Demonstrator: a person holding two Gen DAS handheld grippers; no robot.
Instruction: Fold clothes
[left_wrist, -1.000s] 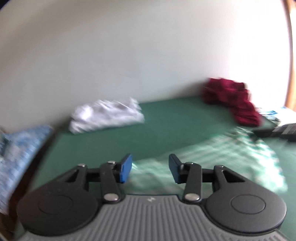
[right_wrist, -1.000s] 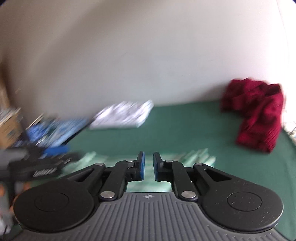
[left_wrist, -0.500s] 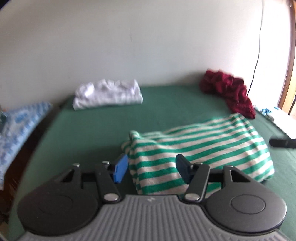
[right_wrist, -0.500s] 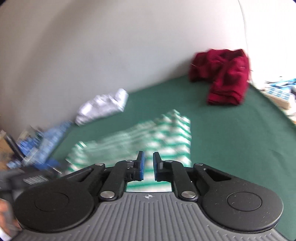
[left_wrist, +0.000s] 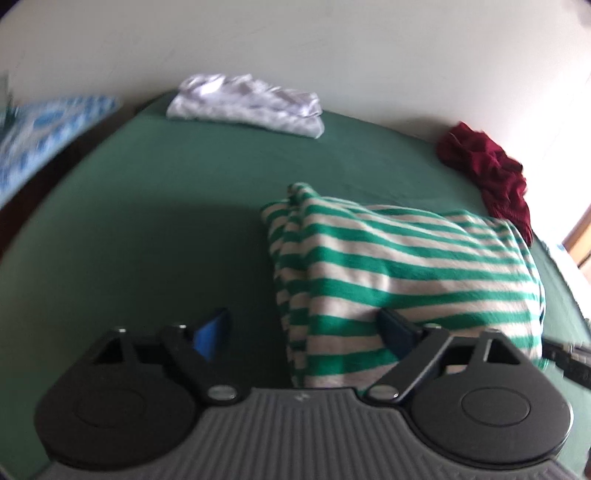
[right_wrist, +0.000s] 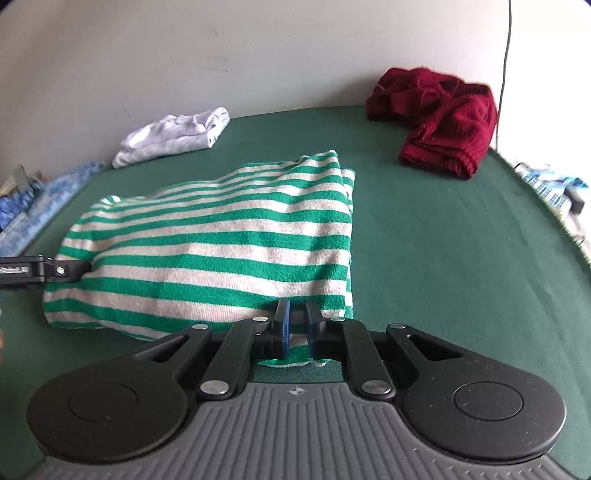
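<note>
Striped garment lay folded on the green surface, centre-left of the right wrist view. Your left hand-held gripper was opening, wider than a second earlier, its pads clear of the cloth edge. Your right hand-held gripper was nearly closed, pinching the near hem. That fold looked laid down; the right release seemed next.

right tool pinching striped garment (near edge)

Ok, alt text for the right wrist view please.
The right tongs are shut on the near edge of a folded green-striped shirt on a green table. A maroon sweater and white garment lie behind.
</note>
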